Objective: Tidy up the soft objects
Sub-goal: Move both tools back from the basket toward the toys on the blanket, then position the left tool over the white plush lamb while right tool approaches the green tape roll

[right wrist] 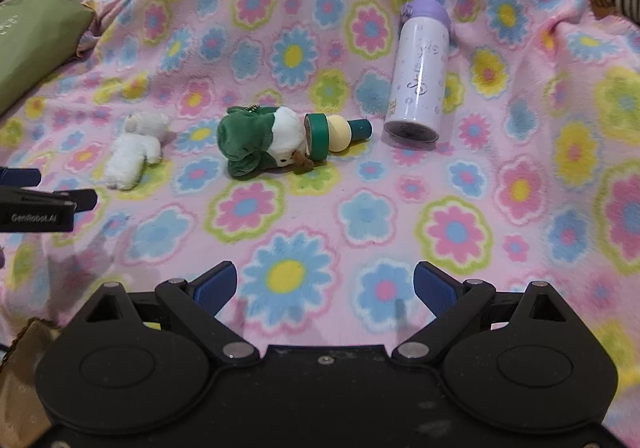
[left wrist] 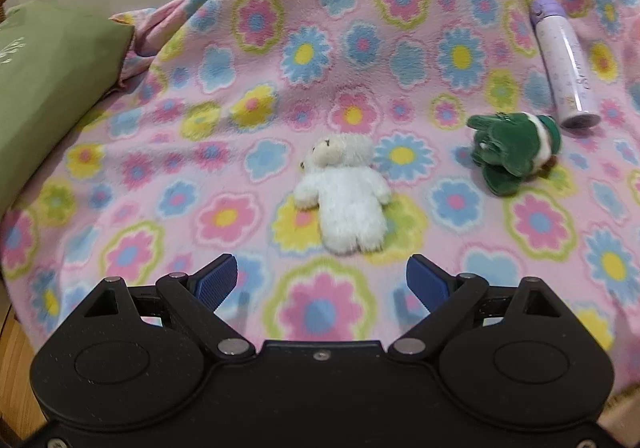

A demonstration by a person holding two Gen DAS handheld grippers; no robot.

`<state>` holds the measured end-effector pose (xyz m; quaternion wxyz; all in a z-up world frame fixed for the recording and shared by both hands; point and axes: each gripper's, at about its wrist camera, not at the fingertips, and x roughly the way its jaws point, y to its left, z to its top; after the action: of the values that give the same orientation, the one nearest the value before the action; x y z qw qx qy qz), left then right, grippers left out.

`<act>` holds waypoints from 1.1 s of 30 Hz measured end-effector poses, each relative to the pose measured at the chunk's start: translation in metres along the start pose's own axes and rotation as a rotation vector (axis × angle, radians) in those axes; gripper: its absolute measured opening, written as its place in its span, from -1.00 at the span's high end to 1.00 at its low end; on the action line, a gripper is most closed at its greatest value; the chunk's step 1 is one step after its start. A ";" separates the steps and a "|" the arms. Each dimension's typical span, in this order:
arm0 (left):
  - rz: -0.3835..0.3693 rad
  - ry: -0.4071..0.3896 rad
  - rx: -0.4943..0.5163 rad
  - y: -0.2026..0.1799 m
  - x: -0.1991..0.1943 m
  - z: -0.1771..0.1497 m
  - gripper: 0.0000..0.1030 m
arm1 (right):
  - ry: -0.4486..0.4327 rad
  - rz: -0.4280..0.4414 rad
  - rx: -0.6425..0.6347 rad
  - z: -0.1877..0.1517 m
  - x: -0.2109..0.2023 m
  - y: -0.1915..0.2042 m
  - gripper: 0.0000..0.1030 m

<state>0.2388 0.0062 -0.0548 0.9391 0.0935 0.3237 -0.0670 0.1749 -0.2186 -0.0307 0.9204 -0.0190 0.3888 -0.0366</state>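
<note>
Green cushion (left wrist: 48, 88) cut off by left edge in both wrist views; its pale stitched marking unreadable. Left gripper (right wrist: 60, 188) enters right wrist view only partly, body beyond left edge. Bottle (right wrist: 420, 76) print too small to read. Striped object (right wrist: 626, 2) at right edge, unidentifiable.

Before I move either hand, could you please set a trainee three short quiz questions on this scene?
1. True or false: the white teddy lies straight ahead of the left gripper.
2. What lies right of the green plush toy in the right wrist view: A pillow, B bottle, C basket?
3. Fill in: the right gripper holds ____.

Key: 1 true; 2 B, the bottle; 3 nothing, its jaws stand open over the blanket.
</note>
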 end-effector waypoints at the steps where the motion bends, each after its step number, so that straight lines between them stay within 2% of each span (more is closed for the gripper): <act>1: 0.003 -0.004 0.001 -0.001 0.006 0.002 -0.74 | 0.000 0.001 -0.001 0.002 0.004 0.000 -0.85; 8: -0.013 -0.040 0.003 -0.005 0.041 0.018 -0.74 | 0.024 0.022 -0.001 0.015 0.030 0.003 -0.85; 14: 0.008 -0.037 0.027 -0.009 0.071 0.023 -0.74 | 0.026 0.021 -0.007 0.030 0.042 0.006 -0.85; 18: 0.013 -0.051 0.030 -0.006 0.085 0.027 -0.88 | 0.011 -0.012 -0.033 0.043 0.048 0.007 -0.85; 23: -0.025 -0.018 -0.051 0.005 0.097 0.028 -0.96 | -0.013 -0.067 -0.036 0.060 0.061 0.004 -0.85; 26: -0.048 -0.005 -0.082 0.010 0.099 0.026 -0.96 | -0.015 -0.109 0.010 0.071 0.072 -0.001 -0.85; 29: -0.041 -0.006 -0.080 0.007 0.098 0.025 -0.96 | -0.010 -0.146 0.070 0.084 0.088 -0.003 -0.85; 33: -0.042 -0.005 -0.084 0.007 0.099 0.025 -0.96 | 0.023 -0.165 0.102 0.096 0.109 0.011 -0.85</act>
<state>0.3326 0.0013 -0.0955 0.9414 0.0471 0.3259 -0.0733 0.3198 -0.2158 -0.0420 0.9096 -0.0037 0.3940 -0.1320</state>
